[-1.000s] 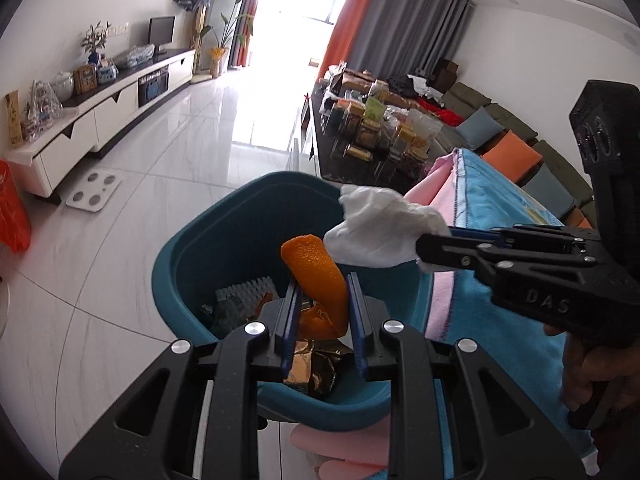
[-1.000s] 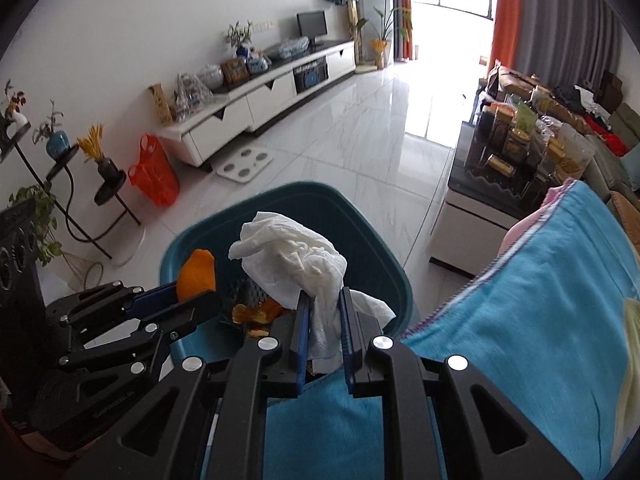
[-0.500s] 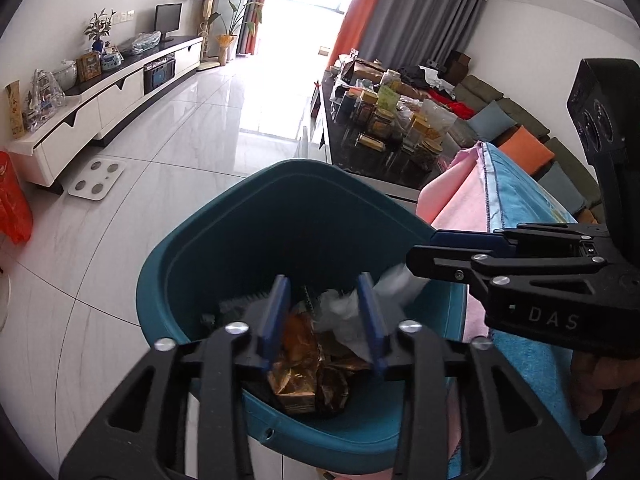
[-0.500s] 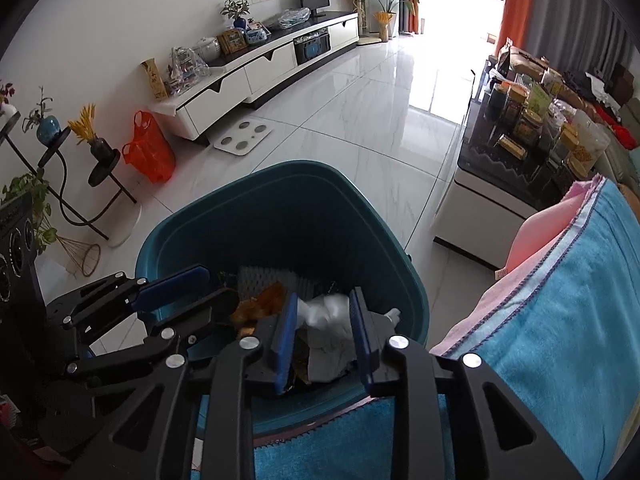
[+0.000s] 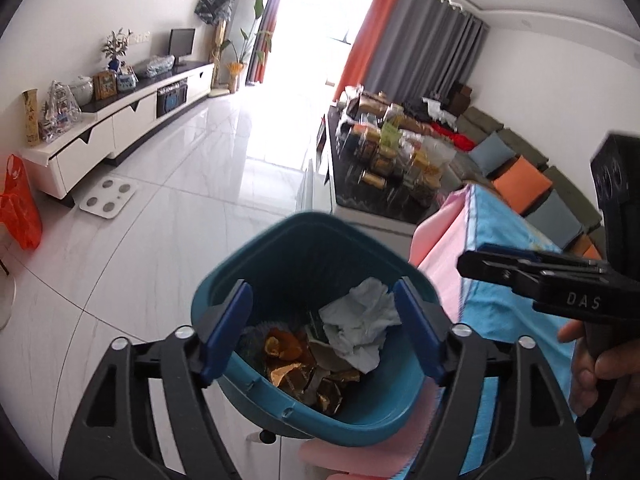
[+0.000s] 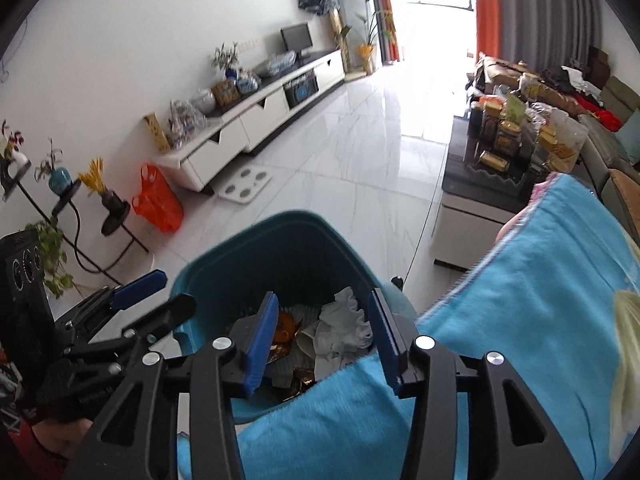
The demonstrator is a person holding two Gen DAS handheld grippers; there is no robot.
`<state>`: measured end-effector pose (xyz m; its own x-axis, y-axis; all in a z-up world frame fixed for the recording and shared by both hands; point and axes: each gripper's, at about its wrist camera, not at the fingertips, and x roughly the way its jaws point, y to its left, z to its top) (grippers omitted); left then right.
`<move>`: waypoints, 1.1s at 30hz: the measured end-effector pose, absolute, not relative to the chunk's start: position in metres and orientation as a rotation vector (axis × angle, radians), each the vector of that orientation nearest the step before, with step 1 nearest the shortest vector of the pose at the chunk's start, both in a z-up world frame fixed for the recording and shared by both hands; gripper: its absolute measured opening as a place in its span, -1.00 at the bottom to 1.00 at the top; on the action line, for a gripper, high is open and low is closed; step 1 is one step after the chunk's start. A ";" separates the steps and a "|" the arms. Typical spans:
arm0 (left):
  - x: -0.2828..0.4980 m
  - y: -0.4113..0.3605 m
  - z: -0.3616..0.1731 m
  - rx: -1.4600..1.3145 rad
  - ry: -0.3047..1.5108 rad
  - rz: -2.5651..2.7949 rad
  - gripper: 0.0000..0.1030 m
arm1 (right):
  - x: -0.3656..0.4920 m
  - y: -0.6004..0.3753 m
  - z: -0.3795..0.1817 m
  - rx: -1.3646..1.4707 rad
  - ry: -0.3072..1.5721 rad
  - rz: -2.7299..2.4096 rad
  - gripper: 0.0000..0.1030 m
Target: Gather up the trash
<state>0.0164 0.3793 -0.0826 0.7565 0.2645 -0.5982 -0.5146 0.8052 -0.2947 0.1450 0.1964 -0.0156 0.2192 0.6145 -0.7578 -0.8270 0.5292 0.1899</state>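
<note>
A teal bin [image 5: 256, 264] holds a white crumpled tissue [image 5: 360, 324], orange peel [image 5: 282, 346] and gold foil wrappers [image 5: 316, 380]. The cloth [image 6: 540, 320] is bright blue with pink edging.

Lower centre: teal bin [image 5: 280, 256] of smooth plastic, faintly textured inside. Within it, crumpled white tissue [image 5: 360, 320], soft and matt, beside shiny gold foil wrappers [image 5: 328, 388]. Right side: blue towel [image 6: 540, 320] of nappy cloth. Upper half: floor [image 5: 180, 184] of glossy white tile, mirror-bright. Left edge: thin glossy orange plastic bag [image 6: 158, 200].
</note>
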 end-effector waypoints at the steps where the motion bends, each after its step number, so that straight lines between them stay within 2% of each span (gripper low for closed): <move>1: 0.011 0.378 -0.079 -0.465 0.557 0.441 0.52 | 0.145 0.192 -0.013 -0.273 0.888 1.014 -0.06; 11: -0.006 0.344 -0.028 -0.383 0.475 0.417 0.70 | 0.132 0.146 0.013 -0.232 0.776 0.968 0.14; 18: -0.012 0.306 0.005 -0.327 0.413 0.372 0.87 | 0.126 0.094 0.030 -0.160 0.692 0.894 0.55; 20: -0.012 0.296 0.013 -0.313 0.397 0.350 0.89 | 0.123 0.076 0.034 -0.143 0.667 0.864 0.59; 23: -0.010 0.272 0.027 -0.277 0.368 0.313 0.89 | 0.120 0.047 0.040 -0.113 0.624 0.807 0.78; 27: -0.003 0.241 0.041 -0.230 0.348 0.274 0.89 | 0.113 0.012 0.045 -0.104 0.566 0.718 0.86; 33: 0.004 0.197 0.052 -0.183 0.338 0.216 0.89 | 0.104 -0.042 0.051 -0.059 0.525 0.622 0.86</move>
